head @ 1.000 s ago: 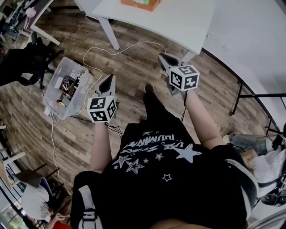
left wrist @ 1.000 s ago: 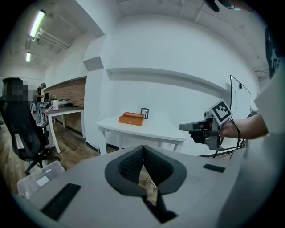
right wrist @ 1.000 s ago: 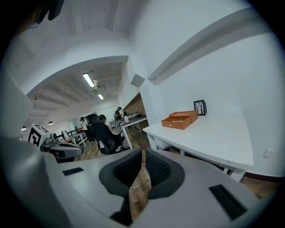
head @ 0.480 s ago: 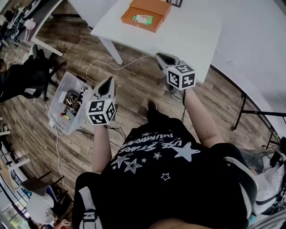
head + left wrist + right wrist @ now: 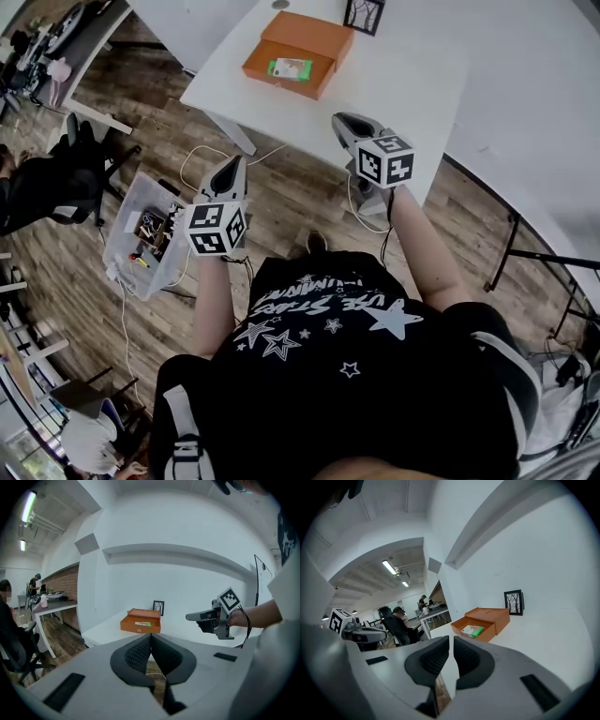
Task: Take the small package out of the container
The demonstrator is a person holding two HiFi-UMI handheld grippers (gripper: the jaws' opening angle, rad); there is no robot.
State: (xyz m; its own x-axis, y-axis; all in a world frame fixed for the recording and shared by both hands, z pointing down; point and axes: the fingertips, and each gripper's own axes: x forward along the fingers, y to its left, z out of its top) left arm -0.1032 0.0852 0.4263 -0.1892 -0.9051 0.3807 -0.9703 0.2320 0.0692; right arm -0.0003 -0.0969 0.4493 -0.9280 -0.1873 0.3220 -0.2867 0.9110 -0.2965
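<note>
An open orange box (image 5: 292, 56) sits on the white table (image 5: 412, 66), with a small green-and-white package (image 5: 289, 67) lying inside it. Both grippers are held in the air short of the box. The left gripper (image 5: 228, 172) hovers over the wooden floor near the table's front edge, its jaws shut and empty. The right gripper (image 5: 347, 124) is over the table's near edge, its pads almost touching with nothing between them. From the left gripper (image 5: 151, 638) the box (image 5: 140, 622) lies straight ahead. From the right gripper (image 5: 451, 641) the package (image 5: 472, 630) shows in the box (image 5: 485, 620).
A small framed picture (image 5: 364, 14) stands behind the box. On the floor at the left are a clear plastic bin (image 5: 141, 234) of cables, a white cord and a black office chair (image 5: 56, 183). People sit at desks (image 5: 401, 620) further off.
The view has advanced toward the table: the orange box has come fully into sight and both grippers are nearer the table edge. Their jaws have not changed.
</note>
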